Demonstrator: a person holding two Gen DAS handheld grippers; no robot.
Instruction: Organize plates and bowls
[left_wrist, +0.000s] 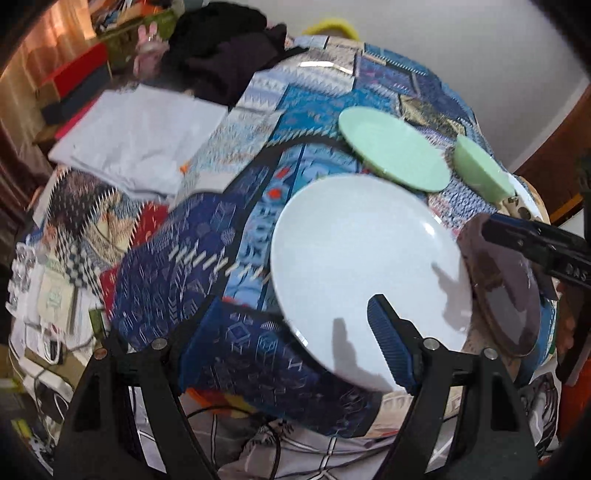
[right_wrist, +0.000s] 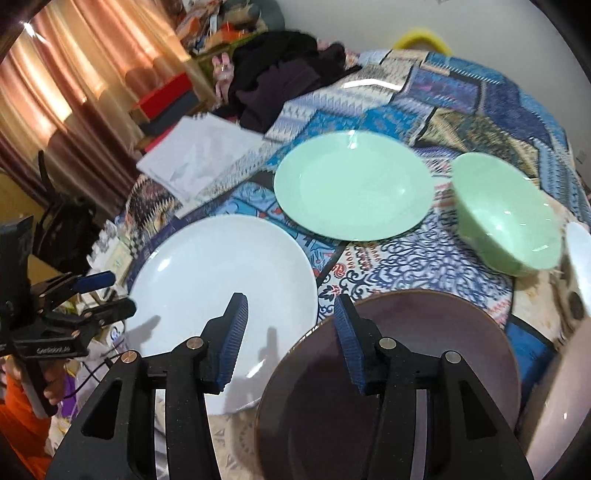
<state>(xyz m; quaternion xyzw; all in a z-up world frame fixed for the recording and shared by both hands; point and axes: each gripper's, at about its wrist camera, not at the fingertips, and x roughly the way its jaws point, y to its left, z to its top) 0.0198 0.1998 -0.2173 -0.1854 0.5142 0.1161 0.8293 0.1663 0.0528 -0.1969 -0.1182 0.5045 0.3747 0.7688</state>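
Both tongs open, nothing gripped; right tongs nearest the brown plate.

We had the right tongs (right_wrist: 288, 336) spread wide, straddling the gap where the white plate (right_wrist: 221, 280) sat just left of them and the brown plate (right_wrist: 406, 369) just right and under the right finger; the brown plate's near-left rim was the closest edge, so we judged it the right side's likely pick. The left tongs (left_wrist: 291, 343) were open too, empty, with the white plate's near rim sitting between the fingers, right finger over the plate. Green plate (right_wrist: 352, 186) and green bowl (right_wrist: 506, 218) lay further ahead and to the right of the right tongs, apart from each other. All of them rested flat on the patterned desk (right_wrist: 406, 254).
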